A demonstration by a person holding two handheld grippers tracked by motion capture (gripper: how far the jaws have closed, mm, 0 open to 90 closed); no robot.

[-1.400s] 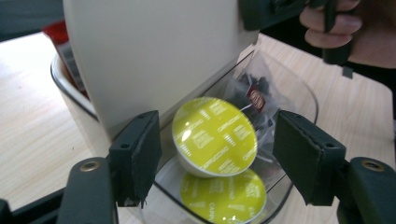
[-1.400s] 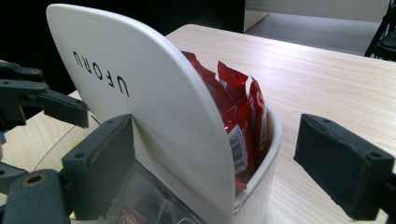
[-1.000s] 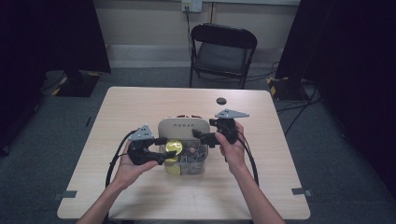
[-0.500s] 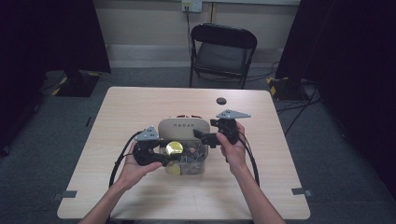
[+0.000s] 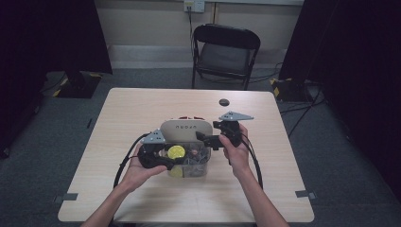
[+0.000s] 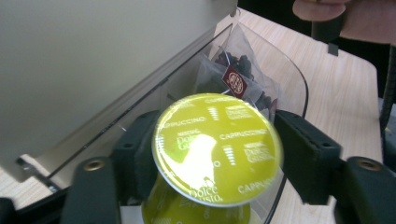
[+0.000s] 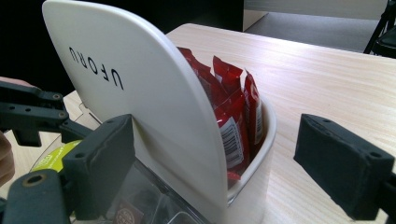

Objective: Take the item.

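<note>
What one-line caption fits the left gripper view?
Left gripper holds a yellow-green Dolce Gusto cappuccino capsule at the clear organizer compartment.

The left gripper [image 5: 166, 159] is clamping a yellow-green Dolce Gusto capsule [image 6: 217, 147] between its jaws. The right gripper [image 5: 204, 139] is holding its jaws spread wide, both forearms reaching forward.
</note>
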